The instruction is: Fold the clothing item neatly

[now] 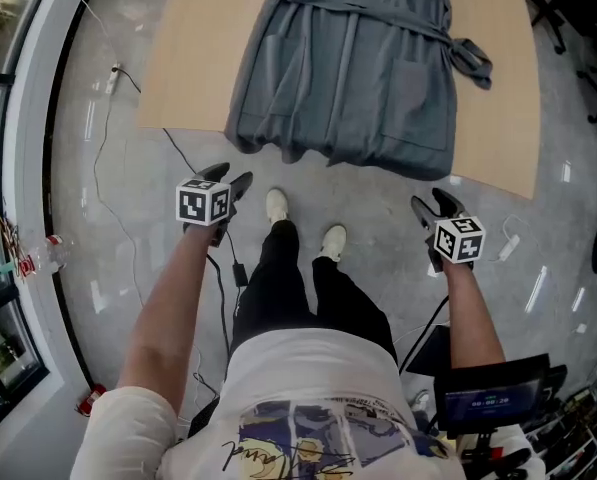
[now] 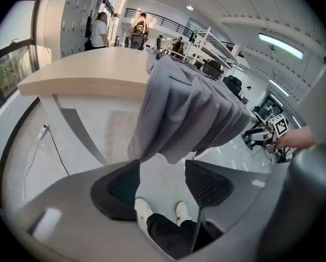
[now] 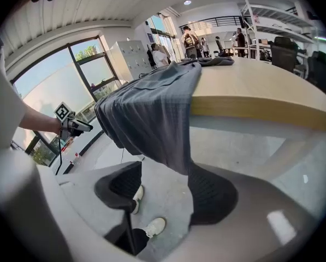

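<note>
Garment (image 1: 348,78) overhangs table (image 1: 193,58) edge; cable (image 1: 176,146), perhaps a charger's, crosses floor (image 1: 378,228) below.

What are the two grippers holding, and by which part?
Nothing. The left gripper and the right gripper both have their jaws apart and empty, short of the grey garment that hangs over the table edge.

Ahead of the left tool (image 2: 161,171), the grey garment (image 2: 184,108) is draped over the counter (image 2: 86,72), whose top is hidden beneath the cloth; the figures (image 2: 100,29) beyond are too small to be made out. In the head view, garment and counter are cut off by the top edge. Whether the hem touches a pad of the right tool (image 3: 165,171) cannot be told.
</note>
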